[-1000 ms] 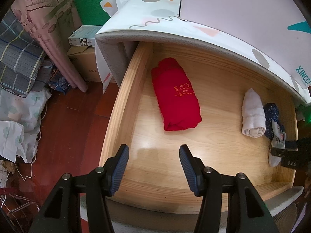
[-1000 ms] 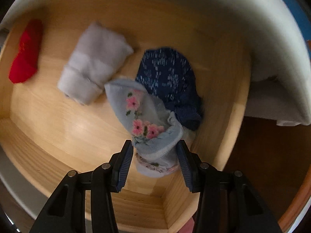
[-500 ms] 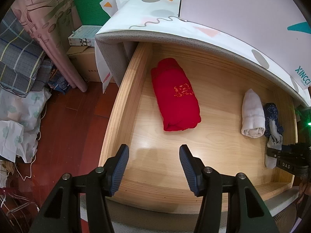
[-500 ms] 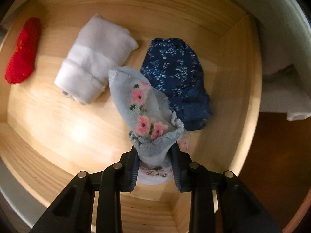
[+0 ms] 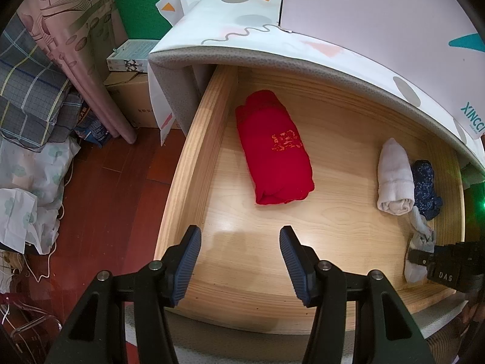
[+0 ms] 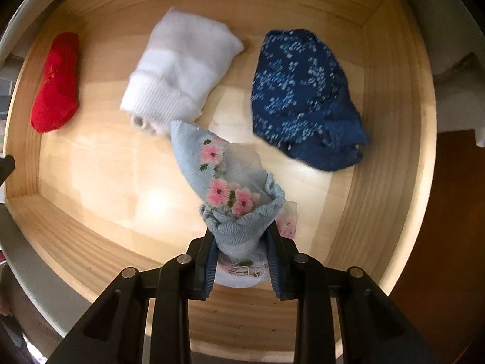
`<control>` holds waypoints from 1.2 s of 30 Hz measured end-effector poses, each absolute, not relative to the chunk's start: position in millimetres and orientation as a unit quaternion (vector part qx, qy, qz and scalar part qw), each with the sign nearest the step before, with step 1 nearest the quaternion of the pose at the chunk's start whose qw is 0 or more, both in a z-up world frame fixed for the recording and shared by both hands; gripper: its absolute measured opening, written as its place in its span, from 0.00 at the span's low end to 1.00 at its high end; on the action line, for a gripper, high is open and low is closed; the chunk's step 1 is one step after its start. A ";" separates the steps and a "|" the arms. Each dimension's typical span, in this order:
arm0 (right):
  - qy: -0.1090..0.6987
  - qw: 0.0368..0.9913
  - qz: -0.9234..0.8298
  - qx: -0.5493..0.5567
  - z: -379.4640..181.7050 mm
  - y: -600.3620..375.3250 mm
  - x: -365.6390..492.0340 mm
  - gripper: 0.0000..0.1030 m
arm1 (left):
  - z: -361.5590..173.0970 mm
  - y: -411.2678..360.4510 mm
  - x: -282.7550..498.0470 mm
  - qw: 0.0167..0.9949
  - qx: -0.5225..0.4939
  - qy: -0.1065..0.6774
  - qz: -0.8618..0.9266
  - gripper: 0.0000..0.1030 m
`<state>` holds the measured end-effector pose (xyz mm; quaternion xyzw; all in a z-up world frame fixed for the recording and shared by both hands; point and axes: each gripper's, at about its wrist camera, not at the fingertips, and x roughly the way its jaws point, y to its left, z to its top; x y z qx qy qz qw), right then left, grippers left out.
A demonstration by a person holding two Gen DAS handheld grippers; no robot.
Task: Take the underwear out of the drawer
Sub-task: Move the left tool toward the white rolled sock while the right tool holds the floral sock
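The open wooden drawer (image 5: 194, 163) holds several folded garments. My right gripper (image 6: 242, 261) points down into it, shut on a light blue piece with pink flowers (image 6: 224, 182), whose free end hangs toward the drawer floor. Beside it lie a dark blue patterned piece (image 6: 303, 97), a white rolled piece (image 6: 182, 69) and a red folded piece (image 6: 56, 82). In the left wrist view my left gripper (image 5: 241, 261) hovers open over the drawer's near left part, nothing between its fingers. The red piece (image 5: 275, 151) lies ahead of it; the right gripper (image 5: 448, 267) shows at the right edge.
A patterned cover (image 5: 272, 39) overhangs the drawer's back. Left of the drawer, on the red-brown floor (image 5: 115, 200), stand a cardboard box (image 5: 130, 97), a pink curtain (image 5: 75, 48) and piles of plaid and white bedding (image 5: 27, 115).
My right gripper's jaws closed onto the light blue flowered piece and shifted with it away from the dark blue one. The left gripper stayed still.
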<state>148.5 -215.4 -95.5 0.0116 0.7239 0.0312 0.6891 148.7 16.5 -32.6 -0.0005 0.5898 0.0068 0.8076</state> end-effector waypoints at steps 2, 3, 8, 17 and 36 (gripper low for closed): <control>0.725 0.688 0.026 0.017 -96.4 -215.0 145.0 0.25 | -32.7 17.1 148.6 0.807 -0.002 0.590 0.008 0.54; 0.726 0.687 0.024 0.021 -98.0 -215.2 145.2 0.25 | -32.5 17.5 148.7 0.807 -0.002 0.590 0.008 0.54; 0.733 0.680 0.013 0.030 -100.5 -219.7 130.6 0.25 | -32.8 17.2 148.2 0.806 0.001 0.591 0.010 0.54; 0.739 0.672 -0.006 0.033 -106.2 -229.7 114.1 0.24 | -33.6 18.2 148.3 0.804 0.001 0.594 0.010 0.54; 0.735 0.675 -0.011 0.069 -111.5 -259.6 108.1 0.24 | -41.1 16.0 154.1 0.791 -0.012 0.611 -0.014 0.54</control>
